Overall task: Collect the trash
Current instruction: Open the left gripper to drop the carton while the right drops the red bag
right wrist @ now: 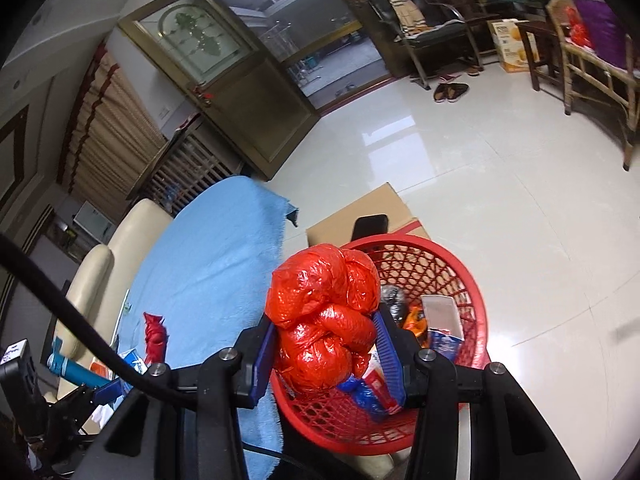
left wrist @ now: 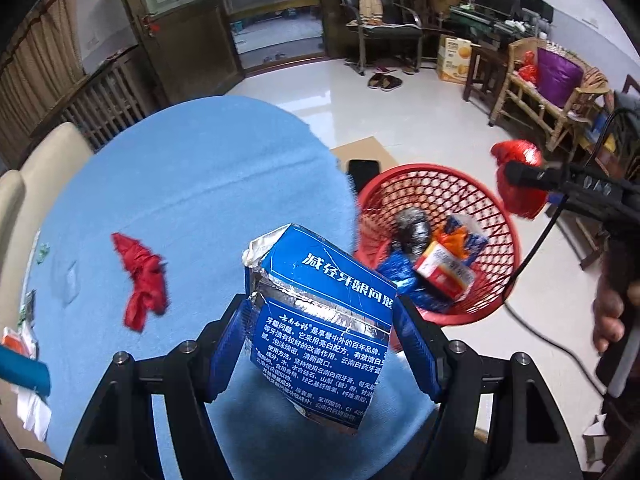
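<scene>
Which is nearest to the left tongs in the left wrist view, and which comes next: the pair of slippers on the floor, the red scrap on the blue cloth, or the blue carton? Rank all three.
1. Blue carton: gripped between the left tongs.
2. Red scrap: to the left, lying on the blue cloth.
3. Slippers: far across the floor, near the chair.

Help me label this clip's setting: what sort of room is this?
Probably a home living room: slippers on a glossy tiled floor, a wooden armchair along the wall, and a glazed entrance door.
</scene>
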`<state>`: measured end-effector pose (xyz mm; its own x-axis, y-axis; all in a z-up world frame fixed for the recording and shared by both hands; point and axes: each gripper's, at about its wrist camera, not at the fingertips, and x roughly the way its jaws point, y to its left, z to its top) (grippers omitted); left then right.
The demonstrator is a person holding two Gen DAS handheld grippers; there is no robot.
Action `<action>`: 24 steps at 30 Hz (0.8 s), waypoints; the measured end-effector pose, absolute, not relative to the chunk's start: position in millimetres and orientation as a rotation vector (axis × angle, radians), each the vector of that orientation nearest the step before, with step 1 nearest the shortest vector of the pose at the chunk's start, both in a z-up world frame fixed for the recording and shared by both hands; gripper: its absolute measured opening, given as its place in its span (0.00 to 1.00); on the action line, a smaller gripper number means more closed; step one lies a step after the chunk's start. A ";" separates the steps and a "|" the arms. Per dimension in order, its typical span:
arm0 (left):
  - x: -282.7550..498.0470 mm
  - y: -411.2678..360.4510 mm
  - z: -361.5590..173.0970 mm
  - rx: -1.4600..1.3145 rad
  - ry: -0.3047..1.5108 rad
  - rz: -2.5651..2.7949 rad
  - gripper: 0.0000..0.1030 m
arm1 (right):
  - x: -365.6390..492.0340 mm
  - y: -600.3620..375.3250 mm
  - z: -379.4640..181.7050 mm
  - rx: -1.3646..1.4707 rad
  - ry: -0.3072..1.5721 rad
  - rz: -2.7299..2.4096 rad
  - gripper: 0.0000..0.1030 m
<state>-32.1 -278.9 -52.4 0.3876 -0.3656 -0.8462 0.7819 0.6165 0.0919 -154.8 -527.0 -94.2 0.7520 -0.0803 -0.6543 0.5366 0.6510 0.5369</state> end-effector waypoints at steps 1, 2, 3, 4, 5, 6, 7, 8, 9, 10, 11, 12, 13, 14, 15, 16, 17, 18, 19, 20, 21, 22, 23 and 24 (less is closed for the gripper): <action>-31.7 -283.2 -51.6 0.523 0.907 -0.792 0.71 | -155.5 -528.6 -95.5 0.796 0.640 -0.382 0.49; -31.9 -287.6 -50.9 0.515 0.910 -0.808 0.71 | -156.3 -530.6 -97.1 0.802 0.644 -0.387 0.49; -31.7 -293.3 -50.5 0.509 0.914 -0.828 0.71 | -156.9 -532.4 -98.9 0.809 0.646 -0.389 0.49; -31.3 -298.4 -50.4 0.503 0.917 -0.845 0.71 | -157.2 -534.1 -101.0 0.815 0.648 -0.391 0.49; -30.8 -302.4 -50.3 0.496 0.921 -0.861 0.71 | -158.1 -535.5 -102.1 0.820 0.649 -0.393 0.49; -30.3 -308.2 -49.8 0.481 0.926 -0.887 0.72 | -159.6 -537.7 -103.6 0.825 0.650 -0.397 0.49; -29.9 -312.7 -49.5 0.470 0.929 -0.910 0.72 | -162.0 -539.8 -105.0 0.830 0.651 -0.400 0.49; -30.2 -318.3 -49.0 0.463 0.927 -0.931 0.72 | -163.5 -540.9 -105.4 0.835 0.651 -0.402 0.49; -30.7 -324.7 -48.1 0.458 0.922 -0.950 0.72 | -164.5 -542.2 -106.2 0.840 0.651 -0.404 0.49; -31.5 -331.1 -46.8 0.450 0.917 -0.970 0.72 | -166.0 -544.0 -106.5 0.845 0.650 -0.408 0.49; -32.2 -335.5 -45.4 0.442 0.913 -0.984 0.72 | -167.2 -545.7 -106.9 0.848 0.648 -0.411 0.49; -33.5 -341.4 -44.2 0.432 0.910 -1.005 0.72 | -168.6 -547.1 -106.7 0.850 0.646 -0.415 0.49; -34.6 -345.9 -43.5 0.429 0.908 -1.019 0.72 | -169.8 -548.9 -106.8 0.853 0.645 -0.419 0.49; -36.5 -352.4 -43.2 0.430 0.904 -1.034 0.72 | -170.9 -550.2 -107.0 0.857 0.644 -0.421 0.49; -38.3 -356.8 -43.8 0.432 0.899 -1.044 0.73 | -171.8 -552.0 -108.3 0.864 0.644 -0.422 0.50; -40.0 -361.3 -44.0 0.437 0.892 -1.056 0.73 | -173.0 -553.8 -109.1 0.878 0.642 -0.420 0.53; -40.5 -362.5 -43.7 0.440 0.887 -1.060 0.73 | -173.9 -555.5 -110.3 0.893 0.639 -0.418 0.55; -41.7 -364.0 -43.5 0.445 0.879 -1.061 0.73 | -175.0 -557.2 -111.1 0.913 0.633 -0.411 0.60; -42.0 -364.0 -43.2 0.449 0.873 -1.058 0.73 | -175.6 -557.7 -111.4 0.926 0.627 -0.407 0.64; -40.9 -361.9 -41.7 0.449 0.870 -1.058 0.73 | -175.9 -558.1 -111.6 0.931 0.623 -0.405 0.64; -40.3 -359.3 -41.2 0.447 0.866 -1.059 0.73 | -176.1 -557.9 -110.9 0.934 0.617 -0.400 0.64; -39.6 -356.1 -40.1 0.447 0.862 -1.052 0.73 | -176.0 -557.2 -109.9 0.932 0.613 -0.396 0.64; -38.9 -353.2 -39.0 0.446 0.858 -1.045 0.73 | -175.6 -556.6 -108.8 0.926 0.611 -0.398 0.64; -37.3 -348.8 -38.4 0.440 0.855 -1.037 0.73 | -175.4 -556.0 -107.7 0.918 0.610 -0.401 0.64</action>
<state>-37.3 -348.8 -38.4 0.2377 -0.5652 -0.7900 0.8830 0.4647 -0.0667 -175.4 -556.0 -107.7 0.7626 -0.0658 -0.6435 0.5645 0.5534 0.6124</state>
